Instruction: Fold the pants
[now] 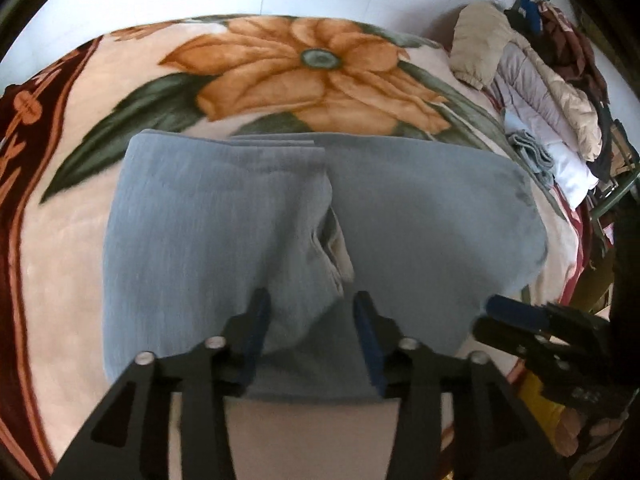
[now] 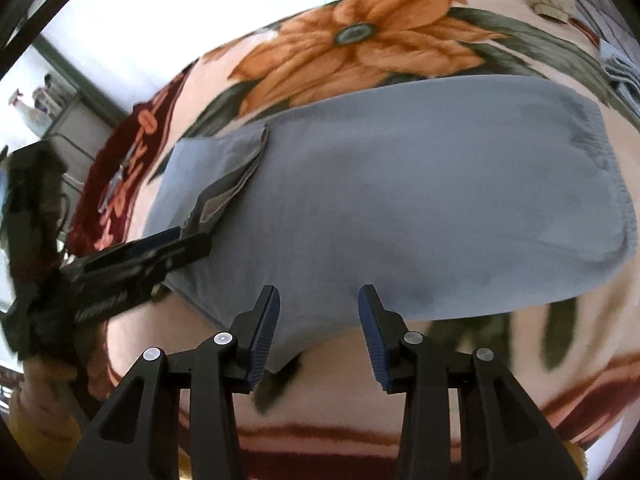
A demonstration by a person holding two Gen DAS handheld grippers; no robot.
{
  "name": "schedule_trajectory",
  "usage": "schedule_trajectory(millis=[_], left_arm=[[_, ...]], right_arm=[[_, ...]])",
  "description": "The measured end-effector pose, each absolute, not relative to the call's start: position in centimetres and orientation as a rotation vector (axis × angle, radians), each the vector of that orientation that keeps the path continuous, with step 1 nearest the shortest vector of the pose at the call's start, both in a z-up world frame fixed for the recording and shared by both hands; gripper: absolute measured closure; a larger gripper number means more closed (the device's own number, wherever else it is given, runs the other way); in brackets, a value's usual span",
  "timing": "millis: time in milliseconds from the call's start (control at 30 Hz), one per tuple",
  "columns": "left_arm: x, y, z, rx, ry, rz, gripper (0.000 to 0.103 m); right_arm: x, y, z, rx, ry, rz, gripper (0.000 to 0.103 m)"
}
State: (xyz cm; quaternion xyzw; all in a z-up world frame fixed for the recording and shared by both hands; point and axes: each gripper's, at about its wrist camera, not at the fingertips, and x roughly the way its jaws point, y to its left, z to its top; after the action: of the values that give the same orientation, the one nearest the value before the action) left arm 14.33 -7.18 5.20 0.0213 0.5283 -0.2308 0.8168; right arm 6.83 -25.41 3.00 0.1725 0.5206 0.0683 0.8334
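Grey-blue pants (image 1: 192, 220) lie folded on a floral blanket (image 1: 280, 64), with a folded-over layer on the left and a pale pocket lining showing at the middle seam. My left gripper (image 1: 311, 306) hovers over the pants' near edge with its jaws apart; cloth lies under and between the fingers, but the pads do not press on it. The right gripper (image 1: 500, 312) shows at the pants' right corner. In the right wrist view the pants (image 2: 420, 200) stretch across, my right gripper (image 2: 318, 300) stands open over their near edge, and the left gripper (image 2: 180, 244) sits at the folded layer.
A heap of jackets and clothes (image 1: 536, 92) lies along the blanket's right side, beside a green metal frame (image 1: 612, 196). A shelf with a spray bottle (image 2: 24, 108) stands off the bed at the left. The blanket has a dark red border (image 2: 116, 184).
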Motion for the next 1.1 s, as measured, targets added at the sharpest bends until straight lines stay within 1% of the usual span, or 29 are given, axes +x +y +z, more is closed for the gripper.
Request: schedule_trajectory(millis=[67,267,300,333,400,600,767,967,1000,1033,1067,1100], left_arm=[[13.2,-6.7,5.3,0.034,1.113,-0.489,0.046],[11.2,-4.1,4.3,-0.025,1.124,-0.429,0.045],[11.0,-3.3,3.8,-0.038,1.136,-0.405,0.045],[10.8,-2.7,3.4,-0.051,1.146,-0.389,0.045],[10.5,-1.3,2.8,-0.094,1.157,-0.368,0.045],[10.4,1.0,3.3,-0.181,1.139,-0.345,0.045],[9.9,2.3,4.4,-0.137,1.091,-0.292,0.045],[9.7,4.1,4.6,-0.183,1.067,-0.269,0.045],[9.7,4.4,4.6,-0.192,1.062,-0.266,0.045],[9.7,4.6,4.7,-0.202,1.060,-0.262,0.045],[9.6,4.9,4.7,-0.209,1.058,-0.258,0.045],[9.7,5.1,4.7,-0.215,1.056,-0.256,0.045]], right_arm=[[7.2,-24.7,3.2,0.363,1.106,0.166,0.061],[9.1,-23.2,3.2,0.453,1.128,0.219,0.061],[9.5,-23.0,3.2,0.472,1.130,0.222,0.059],[9.9,-22.8,3.2,0.492,1.140,0.223,0.053],[11.0,-22.4,2.9,0.542,1.169,0.240,0.047],[14.0,-20.1,2.8,0.480,1.204,0.220,0.047],[16.0,-18.3,2.3,0.383,1.232,0.185,0.047],[17.3,-16.4,2.1,0.313,1.221,0.153,0.047],[17.4,-15.9,2.2,0.297,1.218,0.161,0.053],[17.7,-15.3,2.2,0.275,1.221,0.170,0.067],[18.0,-14.8,2.2,0.260,1.227,0.168,0.074],[18.2,-14.5,2.2,0.239,1.228,0.154,0.086]])
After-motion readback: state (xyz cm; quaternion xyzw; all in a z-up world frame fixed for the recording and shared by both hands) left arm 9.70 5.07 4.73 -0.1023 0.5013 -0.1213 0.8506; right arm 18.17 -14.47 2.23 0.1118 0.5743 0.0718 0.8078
